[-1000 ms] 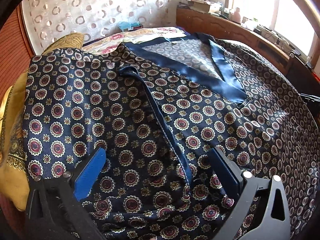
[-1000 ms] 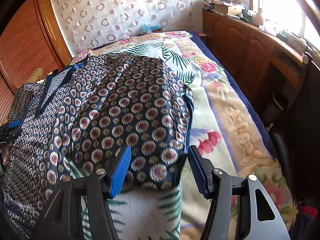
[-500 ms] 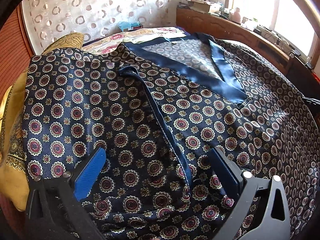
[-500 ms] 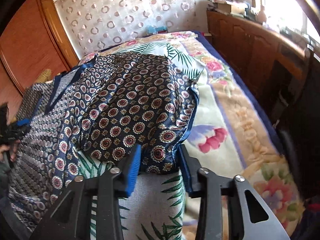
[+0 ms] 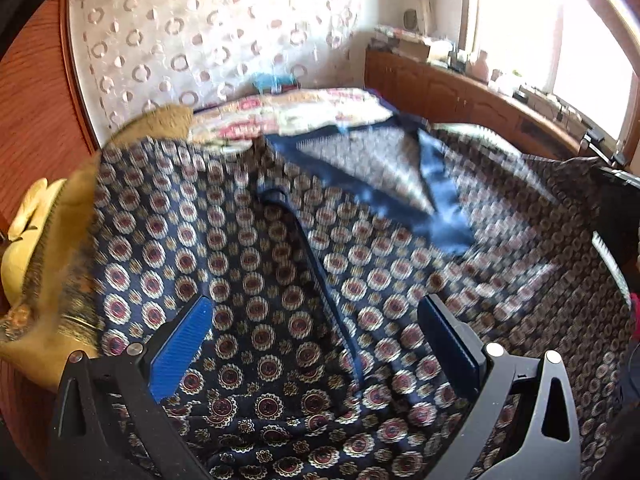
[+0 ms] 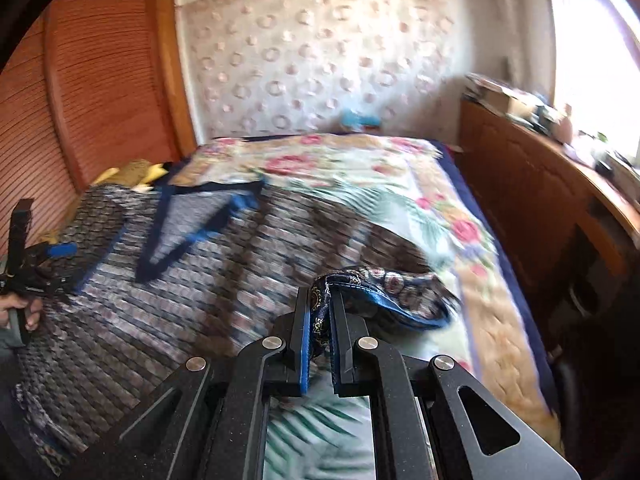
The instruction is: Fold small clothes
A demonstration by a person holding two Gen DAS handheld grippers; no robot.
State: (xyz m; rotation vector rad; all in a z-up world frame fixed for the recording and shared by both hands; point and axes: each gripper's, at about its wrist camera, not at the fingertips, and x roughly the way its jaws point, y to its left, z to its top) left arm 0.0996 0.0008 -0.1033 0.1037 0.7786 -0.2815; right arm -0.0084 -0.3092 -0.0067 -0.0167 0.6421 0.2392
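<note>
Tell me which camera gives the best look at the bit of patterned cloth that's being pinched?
The right wrist view: the right tool is shut on the sleeve hem of the patterned garment, close and fairly sharp. The left wrist view shows the garment spread under the open left tool, but not the pinch.

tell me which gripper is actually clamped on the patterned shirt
The right gripper: its jaws are shut on the patterned shirt hem. The left gripper is wide open above the fabric.
</note>
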